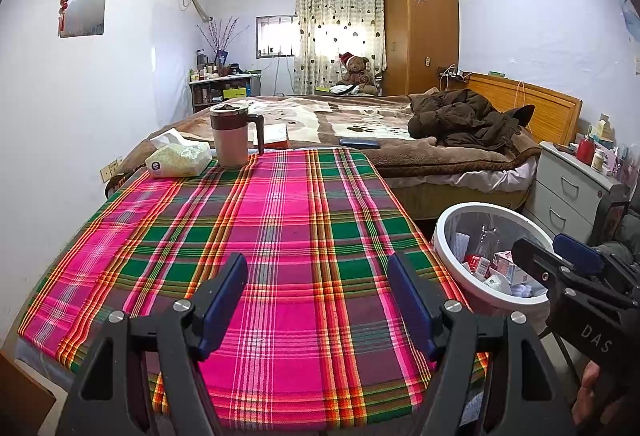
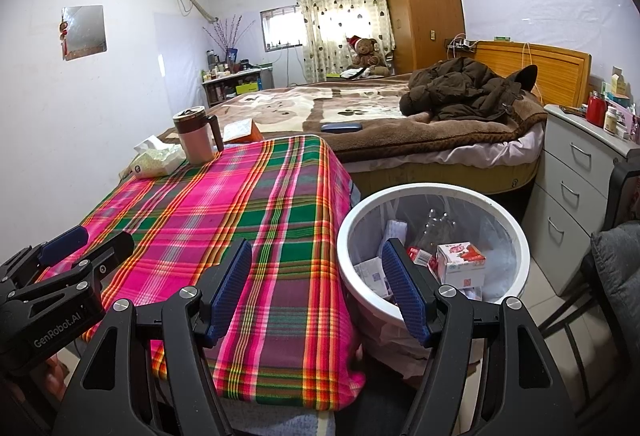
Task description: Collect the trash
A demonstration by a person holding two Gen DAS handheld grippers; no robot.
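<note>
A white round trash bin [image 2: 440, 191] with a clear liner stands on the floor beside the table's right edge. It holds a red-and-white carton [image 2: 460, 262], small packets and a clear plastic bottle. My right gripper [image 2: 316, 252] is open and empty, its fingers straddling the table's corner and the bin's near rim. My left gripper [image 1: 318, 264] is open and empty over the plaid tablecloth [image 1: 280, 216]. The left wrist view has the bin [image 1: 444, 220] on its right side, with the right gripper [image 1: 548, 248] in front of it. The left gripper [image 2: 96, 240] shows at the left of the right wrist view.
A lidded mug [image 1: 232, 134], a tissue pack [image 1: 178, 158] and an orange box [image 1: 276, 136] sit at the table's far end. Behind is a bed with a brown jacket [image 1: 464, 120]. White bedside drawers [image 2: 576, 180] and a dark chair [image 2: 616, 268] stand right of the bin.
</note>
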